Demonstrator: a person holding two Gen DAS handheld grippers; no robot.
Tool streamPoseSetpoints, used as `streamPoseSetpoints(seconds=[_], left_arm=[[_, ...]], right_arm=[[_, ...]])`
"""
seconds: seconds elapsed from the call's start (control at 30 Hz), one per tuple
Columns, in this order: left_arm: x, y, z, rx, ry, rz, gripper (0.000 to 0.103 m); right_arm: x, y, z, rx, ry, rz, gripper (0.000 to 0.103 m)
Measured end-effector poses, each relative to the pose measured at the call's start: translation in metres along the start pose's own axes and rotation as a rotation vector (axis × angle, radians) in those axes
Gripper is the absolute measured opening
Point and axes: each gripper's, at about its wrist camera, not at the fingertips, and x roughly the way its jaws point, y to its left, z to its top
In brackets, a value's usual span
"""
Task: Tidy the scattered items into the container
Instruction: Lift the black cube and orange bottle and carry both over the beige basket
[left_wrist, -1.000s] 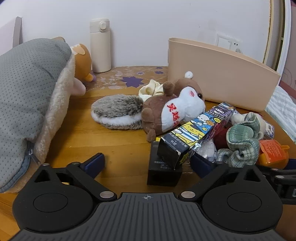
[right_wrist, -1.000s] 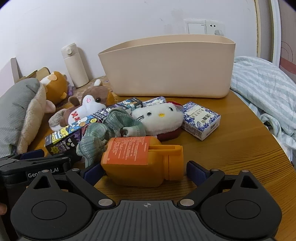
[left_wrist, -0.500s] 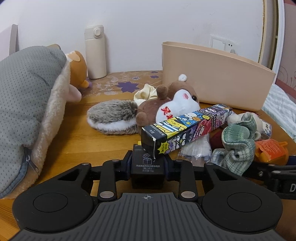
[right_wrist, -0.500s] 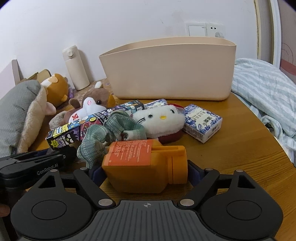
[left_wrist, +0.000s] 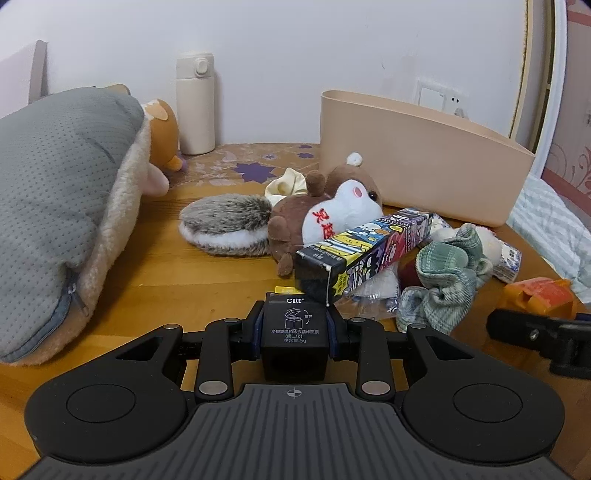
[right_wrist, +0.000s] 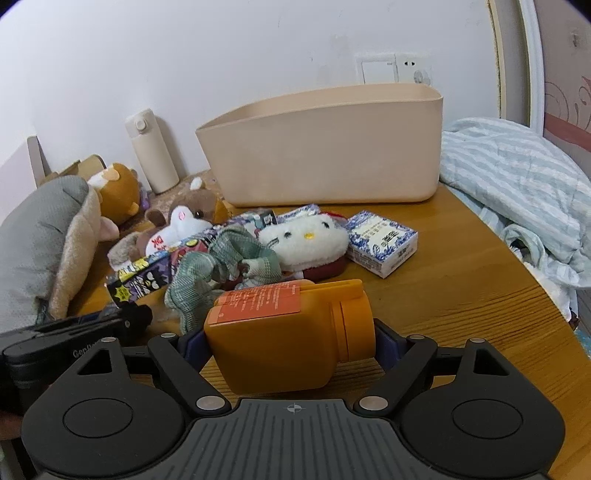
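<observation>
- Left tongs (left_wrist: 293, 328): closed on a small black box (left_wrist: 293, 332), pads pressing its two side faces. The box sits at table (left_wrist: 207, 280) level, on the side of the scattered pile farthest from the beige container (left_wrist: 424, 166).
- Right tongs (right_wrist: 288, 341): clamped across an orange bottle (right_wrist: 288, 325) lying on its side, cap end against one pad, base against the other. The bottle sits in front of the beige container, with the pile between them.
- Step in hand, as judged: both items are gripped and neither is clear of the table, so lift and carry to the container come next.
- Hazard, left side: one end of a long cartoon-printed carton (left_wrist: 365, 251) overhangs the top of the black box. Recommend lifting the box straight up and slowly, or drawing it back away from the container first, so the carton is not flipped.
- Hazard, right side: a green plaid cloth (right_wrist: 221, 273) lies against the bottle on the side toward the container. Check that it does not trail along on the lift.
- The bottle is held end to end; it is smooth and could pivot. Keep it level in transit.
- Container wall is tall: raise both items above the rim before moving in, and release one hand at a time to avoid the tongs colliding.
- Remaining near the container: squirrel plush (left_wrist: 325, 218), white cat plush (right_wrist: 303, 236), blue-and-white carton (right_wrist: 384, 243).
</observation>
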Motion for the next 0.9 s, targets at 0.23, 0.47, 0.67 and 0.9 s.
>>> streamPoseSetpoints(seconds=[0.23, 0.47, 0.67, 0.9], left_arm=[[-0.026, 0.007, 0.005, -0.032, -0.032, 0.024, 0.032], [-0.054, 0.004, 0.023, -0.003, -0.103, 0.047, 0.032], [-0.067, -0.016, 0.048, 0.038, -0.157, 0.037, 0.032], [-0.073, -0.043, 0.081, 0.076, -0.223, 0.020, 0.032]], right_arm=[[-0.023, -0.002, 0.003, 0.009, -0.052, 0.000, 0.084], [-0.041, -0.005, 0.016, 0.005, -0.095, 0.005, 0.084], [-0.054, -0.005, 0.040, -0.042, -0.153, -0.008, 0.084], [-0.065, -0.010, 0.072, -0.076, -0.224, -0.028, 0.084]])
